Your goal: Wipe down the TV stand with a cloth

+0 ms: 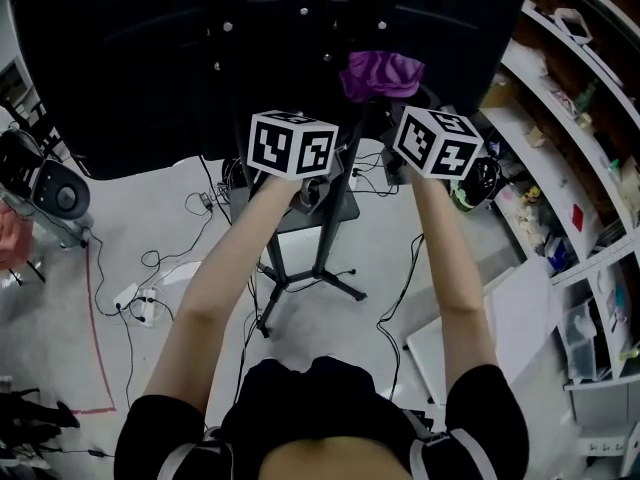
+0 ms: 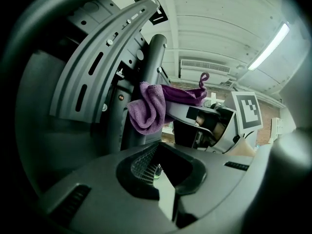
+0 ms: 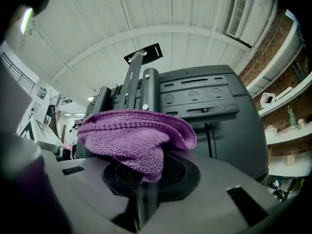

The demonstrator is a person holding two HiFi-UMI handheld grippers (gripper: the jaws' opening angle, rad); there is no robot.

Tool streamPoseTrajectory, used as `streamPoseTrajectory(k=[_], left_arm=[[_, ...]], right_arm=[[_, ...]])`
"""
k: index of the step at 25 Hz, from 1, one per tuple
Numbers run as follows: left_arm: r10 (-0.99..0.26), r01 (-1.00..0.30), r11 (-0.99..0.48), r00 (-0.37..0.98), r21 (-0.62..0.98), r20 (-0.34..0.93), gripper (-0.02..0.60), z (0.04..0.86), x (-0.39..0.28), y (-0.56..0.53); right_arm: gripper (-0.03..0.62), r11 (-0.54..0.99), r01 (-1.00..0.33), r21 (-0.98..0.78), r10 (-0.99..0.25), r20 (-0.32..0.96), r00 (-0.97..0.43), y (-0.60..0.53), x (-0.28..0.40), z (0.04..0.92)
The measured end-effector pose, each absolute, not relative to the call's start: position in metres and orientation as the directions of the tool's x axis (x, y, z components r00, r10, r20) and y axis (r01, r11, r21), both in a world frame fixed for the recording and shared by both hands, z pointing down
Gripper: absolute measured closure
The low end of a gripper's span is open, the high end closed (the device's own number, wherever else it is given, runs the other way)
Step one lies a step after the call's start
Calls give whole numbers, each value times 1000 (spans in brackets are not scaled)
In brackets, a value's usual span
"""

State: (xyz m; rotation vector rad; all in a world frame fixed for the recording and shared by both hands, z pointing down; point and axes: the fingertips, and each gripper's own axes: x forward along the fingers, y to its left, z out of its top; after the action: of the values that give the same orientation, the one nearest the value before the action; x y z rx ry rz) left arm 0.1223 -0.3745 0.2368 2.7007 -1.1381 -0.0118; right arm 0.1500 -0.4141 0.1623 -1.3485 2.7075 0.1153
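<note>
We wear a black short-sleeved top (image 1: 300, 413); the left tool (image 2: 161, 177) and right tool (image 3: 144, 189) are grey with black-and-white marker cubes (image 1: 292, 145).

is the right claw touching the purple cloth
Touching. The right gripper view shows the purple cloth pinched between the jaws of the right claw, with its bulk bunched above them.

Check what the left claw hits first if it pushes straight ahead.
Most likely the cloth held by the right claw, just in front of the post. Depth is unclear, so the post may come first.
</note>
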Motion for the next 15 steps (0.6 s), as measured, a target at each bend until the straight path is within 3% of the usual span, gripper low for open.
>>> streamPoseTrajectory(k=[15], left_arm=[[-708, -713, -659, 695, 240, 123, 575, 287, 122, -369]], right_arm=[[525, 596, -803, 7, -801, -68, -595, -412, 146, 221]])
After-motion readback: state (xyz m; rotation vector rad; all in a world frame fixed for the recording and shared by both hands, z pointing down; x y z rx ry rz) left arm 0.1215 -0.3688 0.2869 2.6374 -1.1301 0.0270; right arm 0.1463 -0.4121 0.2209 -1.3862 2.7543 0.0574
